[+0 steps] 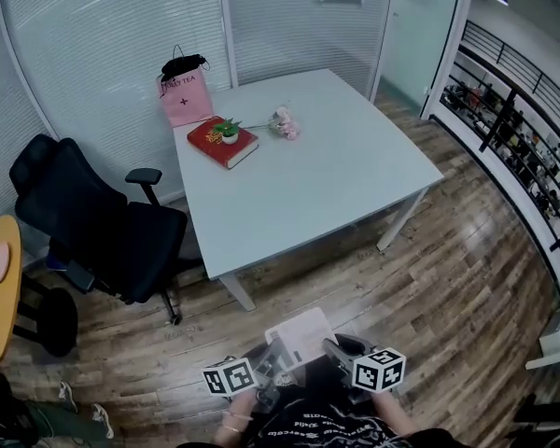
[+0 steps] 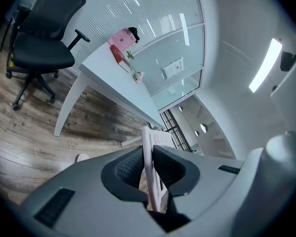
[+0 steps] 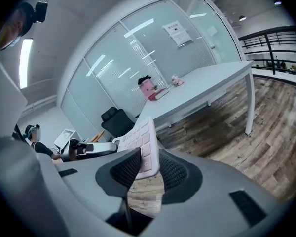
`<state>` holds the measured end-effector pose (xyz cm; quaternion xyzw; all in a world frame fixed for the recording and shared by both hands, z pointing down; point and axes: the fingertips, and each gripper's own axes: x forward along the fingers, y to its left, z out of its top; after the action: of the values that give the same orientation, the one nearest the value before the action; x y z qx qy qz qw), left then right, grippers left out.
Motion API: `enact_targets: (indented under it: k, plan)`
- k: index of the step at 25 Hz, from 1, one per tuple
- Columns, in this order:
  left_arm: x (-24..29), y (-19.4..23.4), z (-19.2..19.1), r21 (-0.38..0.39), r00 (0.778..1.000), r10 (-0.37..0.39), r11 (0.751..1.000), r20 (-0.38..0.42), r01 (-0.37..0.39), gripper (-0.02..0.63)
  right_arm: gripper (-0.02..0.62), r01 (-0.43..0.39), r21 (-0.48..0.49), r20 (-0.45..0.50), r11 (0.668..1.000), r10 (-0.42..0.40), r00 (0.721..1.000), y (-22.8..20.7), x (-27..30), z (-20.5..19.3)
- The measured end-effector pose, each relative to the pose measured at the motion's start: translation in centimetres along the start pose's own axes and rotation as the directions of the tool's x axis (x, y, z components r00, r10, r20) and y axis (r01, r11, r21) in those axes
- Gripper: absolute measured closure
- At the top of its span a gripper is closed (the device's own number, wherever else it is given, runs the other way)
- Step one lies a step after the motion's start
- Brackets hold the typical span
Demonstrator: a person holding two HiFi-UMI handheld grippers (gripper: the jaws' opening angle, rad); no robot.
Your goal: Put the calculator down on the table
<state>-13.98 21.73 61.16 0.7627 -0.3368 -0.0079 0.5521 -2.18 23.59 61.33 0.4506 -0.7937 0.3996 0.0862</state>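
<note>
**While the calculator rides in a two-gripper carry: set-down not yet made**

Since the table (image 1: pixel 327 185) stands well ahead of me across open wooden floor, I cannot put anything down from here. A red book (image 1: pixel 222 143) and a pink bag (image 1: pixel 185 96) sit at its far left corner. I judge the near edge to be the sensible landing spot.

The calculator (image 1: pixel 301 336) is in the air, close in front of my body and well apart from the table. I hold it from both sides, probably so that the thin slab stays level and cannot twist.

Left gripper (image 1: pixel 278 367): low and near my torso, pointing forward and slightly down. Its jaws are nearly together, pinched on the calculator's thin edge, which shows edge-on and upright between the pads in the left gripper view.

Right gripper (image 1: pixel 329 348): just beside the left one, at the same height and also aimed forward and down. Its jaws stand wider, closed over a corner of the key face. The keys are plain in the right gripper view, though contact at the right-hand pad is less certain.
</note>
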Motion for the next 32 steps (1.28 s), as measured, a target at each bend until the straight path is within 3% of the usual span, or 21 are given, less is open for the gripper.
enact_targets:
  k: [10,21,32]
  plan:
    - [3.4,2.2,7.1,0.006,0.993,0.071,0.997,0.098,-0.071,0.538,0.469,-0.102,-0.062,-0.068,0.993,0.098,0.993,-2.2,7.0,5.8]
    - [13.4,1.9,16.3,-0.061,0.976,0.14,0.989,0.168,-0.132,0.538,0.469,-0.192,-0.105,-0.152,0.976,0.175,0.973,-9.4,13.8,17.1]
    - [23.3,0.4,22.8,-0.038,0.964,0.191,0.982,0.185,-0.188,0.538,0.469,-0.221,-0.13,-0.169,0.967,0.198,0.966,-17.1,16.8,26.2]
